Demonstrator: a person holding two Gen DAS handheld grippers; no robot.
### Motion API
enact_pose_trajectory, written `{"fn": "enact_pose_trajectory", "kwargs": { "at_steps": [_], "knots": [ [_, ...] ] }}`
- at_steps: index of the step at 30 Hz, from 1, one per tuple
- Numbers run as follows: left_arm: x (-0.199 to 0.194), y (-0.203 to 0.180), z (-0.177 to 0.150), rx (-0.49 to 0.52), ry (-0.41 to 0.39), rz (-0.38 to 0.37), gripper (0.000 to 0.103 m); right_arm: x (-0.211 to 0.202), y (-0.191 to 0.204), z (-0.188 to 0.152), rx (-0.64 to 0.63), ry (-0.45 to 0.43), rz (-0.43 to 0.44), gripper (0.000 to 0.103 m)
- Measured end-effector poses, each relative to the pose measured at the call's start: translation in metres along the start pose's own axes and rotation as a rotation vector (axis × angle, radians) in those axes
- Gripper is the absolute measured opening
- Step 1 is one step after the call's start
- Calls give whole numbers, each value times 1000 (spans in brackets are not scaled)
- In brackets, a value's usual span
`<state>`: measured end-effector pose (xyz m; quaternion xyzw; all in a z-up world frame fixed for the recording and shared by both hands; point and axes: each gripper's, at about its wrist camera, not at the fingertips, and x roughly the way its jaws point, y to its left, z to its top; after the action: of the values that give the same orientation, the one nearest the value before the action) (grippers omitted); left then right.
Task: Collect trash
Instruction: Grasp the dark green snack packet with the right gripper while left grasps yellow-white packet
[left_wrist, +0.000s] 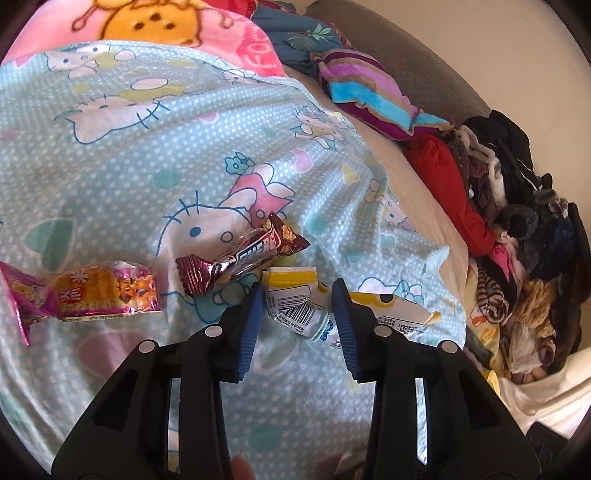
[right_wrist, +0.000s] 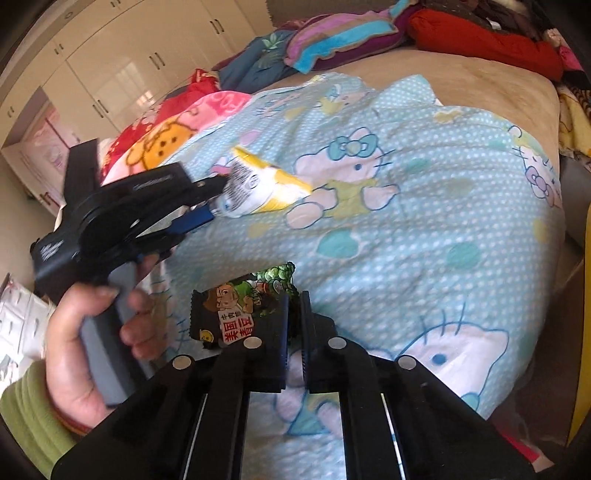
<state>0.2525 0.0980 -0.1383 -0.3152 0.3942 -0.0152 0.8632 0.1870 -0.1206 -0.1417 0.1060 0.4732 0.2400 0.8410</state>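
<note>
Left gripper (left_wrist: 297, 295), jaws set apart around the crumpled white-and-yellow wrapper (left_wrist: 295, 310) on the cartoon-print quilt (left_wrist: 147, 155); whether the pads press it is unclear. Right gripper (right_wrist: 294, 306), jaws narrow, pinching the dark snack packet (right_wrist: 236, 314), whose right edge is hidden behind the fingers. Left hand (right_wrist: 85, 354) grips the handle, blurred. Brown bar wrapper (left_wrist: 243, 254) and pink wrapper (left_wrist: 107, 293) lie left of the left gripper.
</note>
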Motion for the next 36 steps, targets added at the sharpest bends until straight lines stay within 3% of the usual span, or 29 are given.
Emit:
{"fn": "enact_pose_trajectory", "kwargs": {
  "at_steps": [7, 16, 36],
  "knots": [
    [-6, 3, -4, -11, -10, -11, 19, -18, 6, -10, -14, -30, 15, 5],
    [-35, -10, -24, 86, -68, 4, 17, -36, -2, -18, 10, -57, 6, 4],
    [-104, -7, -62, 136, -137, -10, 17, -62, 5, -22, -43, -100, -37, 4]
  ]
}}
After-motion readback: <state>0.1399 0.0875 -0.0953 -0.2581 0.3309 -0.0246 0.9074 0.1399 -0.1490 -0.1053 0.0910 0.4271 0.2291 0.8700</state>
